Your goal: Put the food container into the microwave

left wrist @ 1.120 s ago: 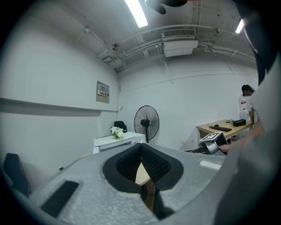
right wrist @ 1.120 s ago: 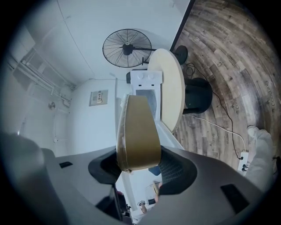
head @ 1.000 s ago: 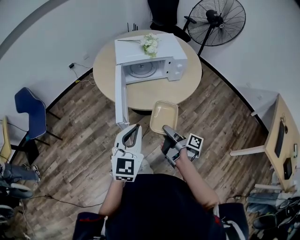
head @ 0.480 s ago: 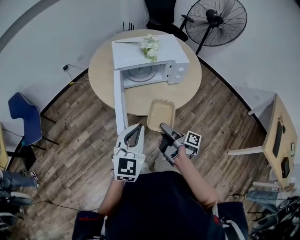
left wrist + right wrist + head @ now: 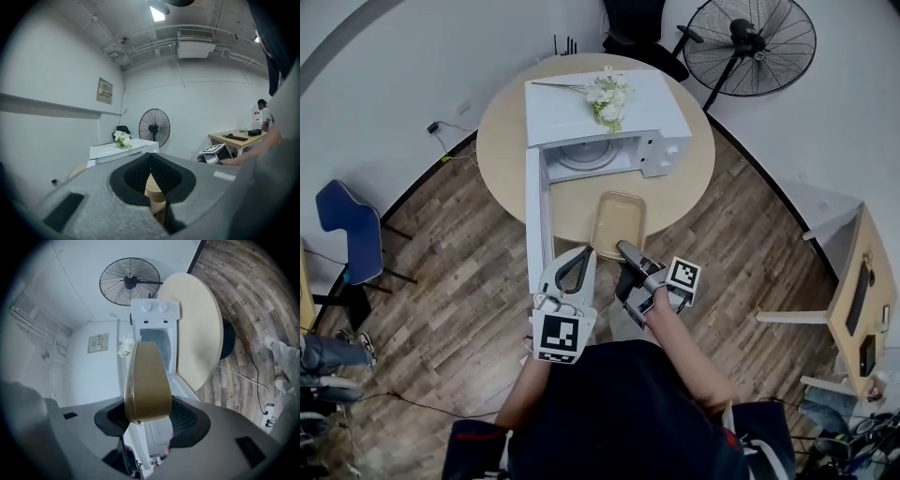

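Note:
A white microwave point(image 5: 600, 111) stands on a round wooden table point(image 5: 689, 178). Its door point(image 5: 534, 220) hangs wide open toward me, and the cavity point(image 5: 586, 155) with its turntable shows. My right gripper point(image 5: 624, 249) is shut on the near rim of a tan food container point(image 5: 619, 223), holding it level over the table's near edge, just in front of the cavity. In the right gripper view the container point(image 5: 146, 380) rises from the right gripper point(image 5: 146, 414) toward the microwave point(image 5: 157, 317). My left gripper point(image 5: 583, 251) hangs beside the door, shut and holding nothing; in its own view the left gripper point(image 5: 150, 157) points at the microwave point(image 5: 119, 151).
White flowers point(image 5: 607, 94) lie on top of the microwave. A standing fan point(image 5: 764, 42) is behind the table at right. A blue chair point(image 5: 342, 216) stands at left, and a wooden desk point(image 5: 862, 291) at the right edge. The floor is wood planks.
The table and microwave have drawn nearer. My right gripper has carried the container forward, closer to the open cavity. The left gripper stays shut beside the door.

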The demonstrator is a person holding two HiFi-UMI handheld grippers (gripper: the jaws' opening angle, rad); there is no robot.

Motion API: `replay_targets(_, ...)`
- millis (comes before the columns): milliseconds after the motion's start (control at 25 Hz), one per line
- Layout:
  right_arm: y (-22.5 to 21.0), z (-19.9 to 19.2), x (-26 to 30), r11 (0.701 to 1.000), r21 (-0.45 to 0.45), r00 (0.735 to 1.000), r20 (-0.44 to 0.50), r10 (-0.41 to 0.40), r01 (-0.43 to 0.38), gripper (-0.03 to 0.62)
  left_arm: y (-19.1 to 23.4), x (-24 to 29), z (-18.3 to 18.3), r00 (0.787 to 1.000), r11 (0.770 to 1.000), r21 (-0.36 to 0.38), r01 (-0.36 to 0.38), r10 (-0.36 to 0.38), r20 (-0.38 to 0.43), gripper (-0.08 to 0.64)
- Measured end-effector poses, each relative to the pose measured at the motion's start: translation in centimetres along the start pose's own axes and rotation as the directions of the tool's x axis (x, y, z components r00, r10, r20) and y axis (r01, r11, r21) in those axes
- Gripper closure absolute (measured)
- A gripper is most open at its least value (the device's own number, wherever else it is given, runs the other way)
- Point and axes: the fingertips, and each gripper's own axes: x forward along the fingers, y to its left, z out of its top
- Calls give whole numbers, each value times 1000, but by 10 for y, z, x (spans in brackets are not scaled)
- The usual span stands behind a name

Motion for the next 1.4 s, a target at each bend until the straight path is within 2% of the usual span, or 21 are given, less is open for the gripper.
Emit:
replay_targets(400,10,76,42,999,-38,997,-72,-39,36,365,19,79,-4,998,998,-30,-60,58,-39,545)
replay_targets(800,-16,132,84,993,-29,975,-185,-121,118,365,39,137,-17,981,987,-31,-159,154,-121,545)
replay_targets(1080,-41,141,110,985,-28,945,-278,-170,169,365,45,155,-36,958,972,-35,-233,223,-181,545)
replay_targets(1240,-51,140,122,982,-33,934,-303,-188,187,365,43,155,-52,947,968,-43,-247,232,-221,545)
replay_targets(1400,-52,143,134,980,-26,934,-298,-196,197,365,45,154,-55,945,967,-51,-248,230,-232,545)
